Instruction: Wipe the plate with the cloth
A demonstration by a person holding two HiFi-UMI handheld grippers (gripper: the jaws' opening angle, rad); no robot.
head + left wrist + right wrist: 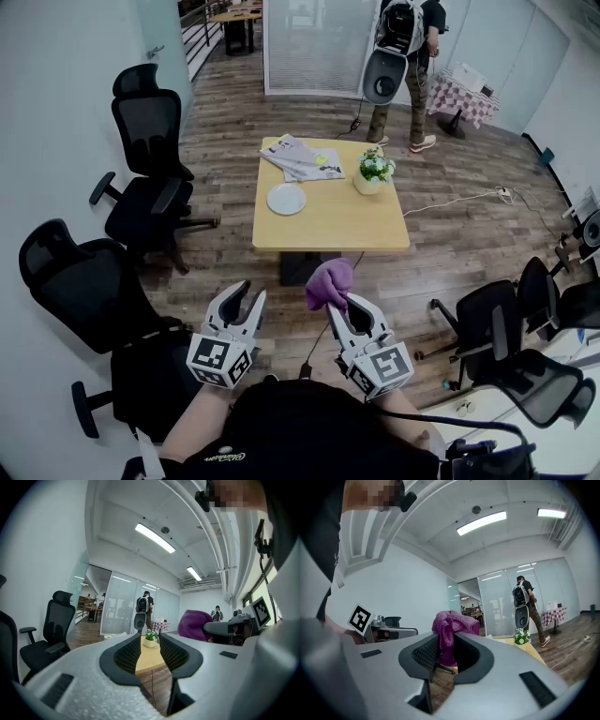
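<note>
Wood-floored office: the desk (328, 220) bears the white plate (286, 199), well beyond both sets of fingers. The right gripper (342, 305) pinches the purple cloth (330, 281), ready for wiping. The left gripper (253, 291) stands parted and empty, presumably free to steady the plate.

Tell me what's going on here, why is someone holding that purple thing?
A person is holding a tool in each hand. The right tool is clamped on a purple cloth, and the left tool is open with nothing in it. The white plate to be wiped sits on the wooden table farther ahead, next to some papers and a little pot of flowers. The cloth has not reached the plate yet, so no wiping has begun.
</note>
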